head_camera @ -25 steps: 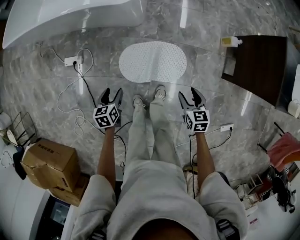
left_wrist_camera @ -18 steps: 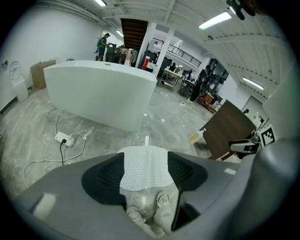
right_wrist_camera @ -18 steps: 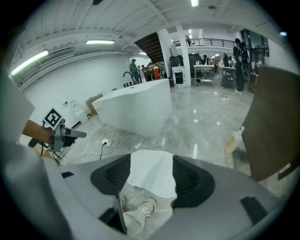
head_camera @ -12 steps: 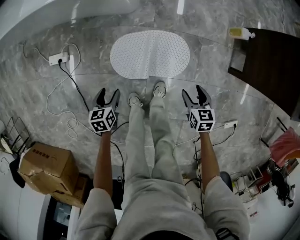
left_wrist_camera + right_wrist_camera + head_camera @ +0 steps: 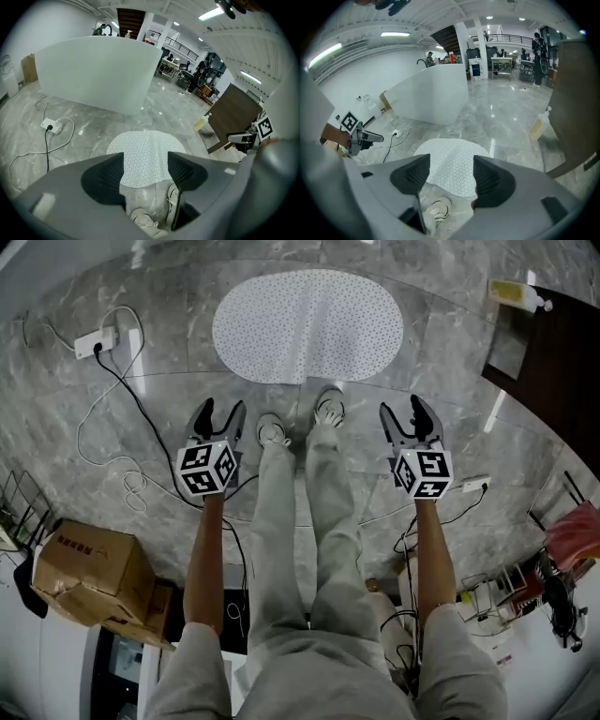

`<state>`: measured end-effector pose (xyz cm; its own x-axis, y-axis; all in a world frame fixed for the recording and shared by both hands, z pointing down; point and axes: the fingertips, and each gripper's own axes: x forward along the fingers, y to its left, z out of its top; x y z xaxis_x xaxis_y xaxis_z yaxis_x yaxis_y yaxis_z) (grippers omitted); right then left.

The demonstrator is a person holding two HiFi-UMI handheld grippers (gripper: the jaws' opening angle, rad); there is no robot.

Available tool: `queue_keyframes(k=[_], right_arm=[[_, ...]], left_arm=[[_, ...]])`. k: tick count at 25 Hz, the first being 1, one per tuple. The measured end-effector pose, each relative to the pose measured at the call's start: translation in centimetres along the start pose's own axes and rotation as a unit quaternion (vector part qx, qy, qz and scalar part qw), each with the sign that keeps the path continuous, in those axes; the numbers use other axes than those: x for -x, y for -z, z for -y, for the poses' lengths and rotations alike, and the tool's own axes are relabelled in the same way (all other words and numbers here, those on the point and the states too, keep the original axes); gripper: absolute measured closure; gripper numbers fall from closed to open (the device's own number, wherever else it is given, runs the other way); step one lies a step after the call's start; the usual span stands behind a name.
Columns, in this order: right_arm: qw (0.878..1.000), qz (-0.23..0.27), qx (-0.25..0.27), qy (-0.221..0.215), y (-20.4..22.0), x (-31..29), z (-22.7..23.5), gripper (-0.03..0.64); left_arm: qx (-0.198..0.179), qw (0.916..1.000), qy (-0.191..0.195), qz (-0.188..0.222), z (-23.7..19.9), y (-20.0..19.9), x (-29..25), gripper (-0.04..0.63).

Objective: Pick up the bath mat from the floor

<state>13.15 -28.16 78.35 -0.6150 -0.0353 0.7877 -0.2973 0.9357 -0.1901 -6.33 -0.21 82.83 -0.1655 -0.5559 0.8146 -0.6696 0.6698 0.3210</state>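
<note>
The bath mat (image 5: 307, 326) lies flat on the floor (image 5: 450, 352) at twelve o'clock, just past the person's shoes (image 5: 272, 430). Left gripper (image 5: 217, 416) at nine and right gripper (image 5: 411, 418) at three flank them, jaws apart and empty, the right's just opened wider, probably to take the mat's near edge at two spots

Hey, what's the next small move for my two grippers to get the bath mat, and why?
Probably lower both grippers forward to the near edge of the mat. It lies flat on the floor ahead of the shoes, untouched; the left gripper and right gripper hang beside the legs, jaws apart and empty, the right's having just been opening.
</note>
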Motion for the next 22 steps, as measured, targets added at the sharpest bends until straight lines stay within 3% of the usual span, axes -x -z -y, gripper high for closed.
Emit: queue_keyframes(k=[10,17,22], right_arm=[[1.000,-0.012,0.025,0.008,4.3,-4.4,0.1,0.356],[0.999,-0.022,0.025,0.013,7.3,-7.8,1.4,0.356],[0.998,-0.039,0.042,0.010,9.1,-9.8,1.4,0.356]], left_arm=[[-0.021,0.9998,0.006,0.002,-3.7,2.5,-6.1,0.310],[-0.048,0.9987,-0.002,-0.018,-6.2,5.3,-10.3,0.242],[-0.043,0.9987,-0.013,-0.026,-8.3,6.7,-13.4,0.224]])
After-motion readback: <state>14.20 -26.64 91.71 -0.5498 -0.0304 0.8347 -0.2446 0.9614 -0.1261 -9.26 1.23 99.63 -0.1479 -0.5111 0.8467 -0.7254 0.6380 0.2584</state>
